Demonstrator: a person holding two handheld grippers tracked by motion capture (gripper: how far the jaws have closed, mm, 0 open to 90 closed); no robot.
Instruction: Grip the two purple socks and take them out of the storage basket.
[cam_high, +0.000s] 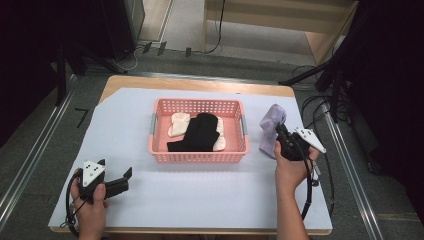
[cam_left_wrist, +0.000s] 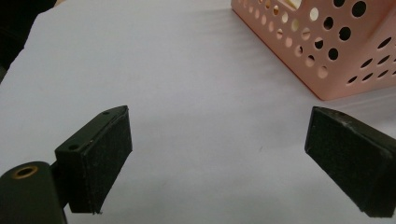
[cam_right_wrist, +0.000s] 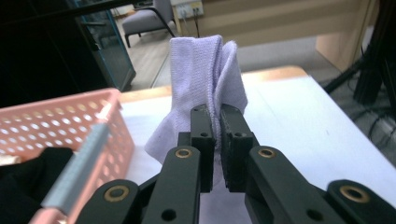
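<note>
A pink perforated basket (cam_high: 199, 155) stands mid-table with a black sock (cam_high: 199, 133) lying over white socks (cam_high: 178, 123). To its right, a lavender sock (cam_high: 270, 128) is held up off the table, pinched by my right gripper (cam_high: 280, 131). In the right gripper view the jaws stand closed on the lavender sock (cam_right_wrist: 205, 79), my right gripper (cam_right_wrist: 217, 114) gripping its lower fold. My left gripper (cam_high: 126, 175) rests low at the table's front left, open, with nothing between its pads (cam_left_wrist: 105, 158); a basket corner (cam_left_wrist: 336, 70) lies ahead of it on the right.
A pale sheet (cam_high: 150, 200) covers the wooden table (cam_high: 200, 82). Cables (cam_high: 320, 105) and dark stands crowd the floor to the right. The basket's grey handle (cam_right_wrist: 77, 170) sits close to my right gripper on its left.
</note>
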